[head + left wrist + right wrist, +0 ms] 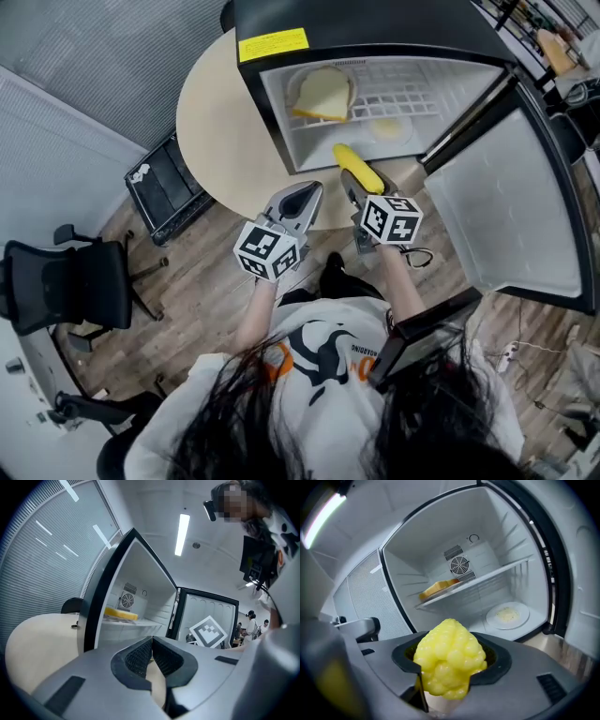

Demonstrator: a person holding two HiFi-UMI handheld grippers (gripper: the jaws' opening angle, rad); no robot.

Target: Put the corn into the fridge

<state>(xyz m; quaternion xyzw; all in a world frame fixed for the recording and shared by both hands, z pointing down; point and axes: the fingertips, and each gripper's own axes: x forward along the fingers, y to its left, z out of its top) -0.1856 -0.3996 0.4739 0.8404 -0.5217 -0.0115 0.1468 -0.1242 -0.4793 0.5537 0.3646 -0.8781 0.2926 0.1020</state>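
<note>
holding: the right gripper [354, 192] is clamped on the corn [449, 658], with its dark ribbed pads pressed to both sides of the cob
left gripper: the left gripper [152, 641] has its jaws together with nothing between them; it is smooth grey plastic with black meshed pads
corn: a bright yellow, stubby cob with glossy, rounded, bumpy kernels; its tapered end points toward the fridge
corn's place: in the air just in front of the open fridge [375, 28], over the near edge of the tabletop [220, 122] and not yet inside
fridge: a small box, black outside and white moulded plastic inside, with ridged side walls and a round fan grille [459, 565] in the back wall
shelf: a white wire shelf [403, 94] carries a flat yellow slice [322, 94]
fridge floor: a round white plate [507, 615] lies there with a pale patch in its middle
door: the door [506, 206] is swung wide to the right, showing its white liner
label: a yellow label [273, 43] sits on the top front edge
tabletop: round, smooth and beige
room: wood-plank floor [197, 272], a black office chair [70, 281] to the left, and ribbed grey walls
</note>
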